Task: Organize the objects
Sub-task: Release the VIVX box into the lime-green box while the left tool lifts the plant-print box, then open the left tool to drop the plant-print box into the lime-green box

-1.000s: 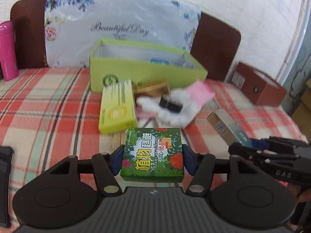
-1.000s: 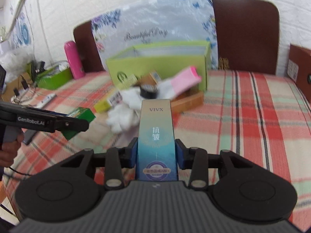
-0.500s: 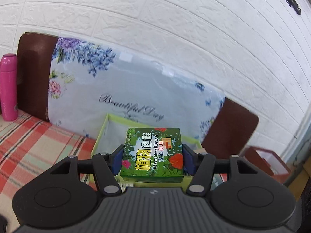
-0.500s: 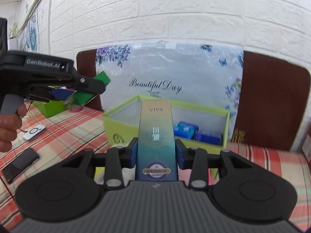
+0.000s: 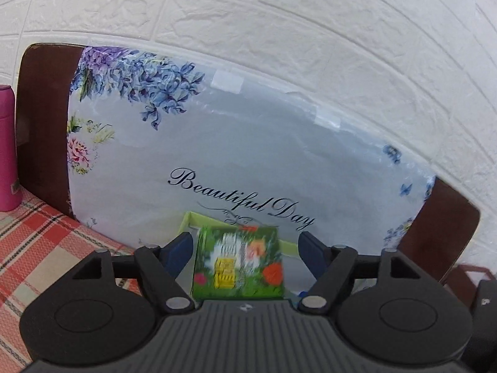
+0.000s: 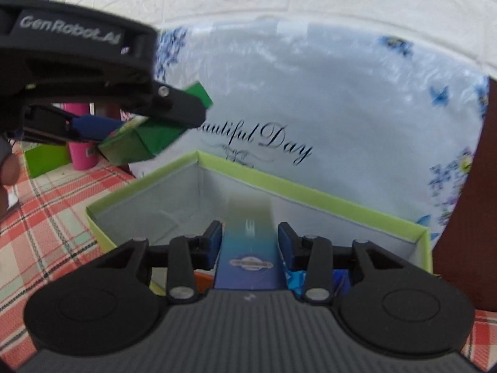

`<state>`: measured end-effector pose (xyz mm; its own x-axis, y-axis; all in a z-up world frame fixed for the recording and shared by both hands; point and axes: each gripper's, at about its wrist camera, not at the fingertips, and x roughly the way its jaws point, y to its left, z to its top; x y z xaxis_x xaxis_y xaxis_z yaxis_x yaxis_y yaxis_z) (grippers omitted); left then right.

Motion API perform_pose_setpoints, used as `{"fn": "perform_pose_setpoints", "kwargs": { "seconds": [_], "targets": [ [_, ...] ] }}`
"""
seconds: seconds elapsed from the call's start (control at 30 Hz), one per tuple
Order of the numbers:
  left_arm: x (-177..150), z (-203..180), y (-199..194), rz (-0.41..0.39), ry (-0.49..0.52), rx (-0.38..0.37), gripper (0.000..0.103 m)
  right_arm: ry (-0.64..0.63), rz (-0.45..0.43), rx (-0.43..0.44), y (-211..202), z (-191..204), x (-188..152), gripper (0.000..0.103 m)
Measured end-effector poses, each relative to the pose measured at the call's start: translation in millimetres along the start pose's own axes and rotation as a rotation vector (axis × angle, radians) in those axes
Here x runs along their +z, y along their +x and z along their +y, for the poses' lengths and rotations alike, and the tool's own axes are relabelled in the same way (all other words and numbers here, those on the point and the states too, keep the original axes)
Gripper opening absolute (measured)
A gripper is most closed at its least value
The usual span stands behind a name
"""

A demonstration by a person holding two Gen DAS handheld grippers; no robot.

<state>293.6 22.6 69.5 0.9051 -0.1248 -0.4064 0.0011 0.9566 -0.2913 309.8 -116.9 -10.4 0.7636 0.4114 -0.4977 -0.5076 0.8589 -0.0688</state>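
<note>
1. Both grippers, on the table a second ago, now hang over the lime storage box (image 6: 310,192).
2. Left gripper (image 5: 242,248) is opening; its green carton (image 5: 237,264) sits blurred, free of the pads, dropping.
3. Right gripper (image 6: 250,239) is opening likewise, releasing the tall blue carton (image 6: 248,248) into the box.

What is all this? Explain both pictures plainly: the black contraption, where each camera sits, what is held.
No robot here: a person holds a two-fingered gripper in each hand, each with a camera looking along its fingers. One picture comes from the left gripper, whose jaws are opening around a green flowered box; the pads stand clear of it. The other comes from the right gripper, its jaws opening beside a tall blue box, over an open lime-green carton on a checked cloth. A pink bottle stands further left.
</note>
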Motion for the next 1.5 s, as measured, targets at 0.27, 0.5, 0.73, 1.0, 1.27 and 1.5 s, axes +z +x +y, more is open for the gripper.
{"fn": "perform_pose_setpoints", "kwargs": {
  "seconds": [0.27,0.5,0.73,1.0,1.27,1.5],
  "targets": [
    [-14,10,-23,0.050,-0.059,0.015,0.078,-0.030,-0.053,-0.085,-35,3,-19,0.097],
    [-35,7,-82,0.061,-0.040,0.030,0.078,-0.044,-0.105,-0.146,-104,28,-46,0.103],
    [-87,16,-122,0.155,-0.050,0.017,0.079,0.017,-0.075,-0.136,-157,58,-88,0.103],
    [-143,37,-144,0.284,-0.032,0.044,0.079,0.115,0.016,-0.063,-190,85,-150,0.103],
    [-144,39,-144,0.255,-0.025,0.027,0.079,0.169,0.066,-0.056,-200,99,-173,0.102],
    [-114,36,-93,0.192,-0.097,-0.028,0.079,0.191,0.059,-0.075,-211,96,-174,0.102]
  ]
}}
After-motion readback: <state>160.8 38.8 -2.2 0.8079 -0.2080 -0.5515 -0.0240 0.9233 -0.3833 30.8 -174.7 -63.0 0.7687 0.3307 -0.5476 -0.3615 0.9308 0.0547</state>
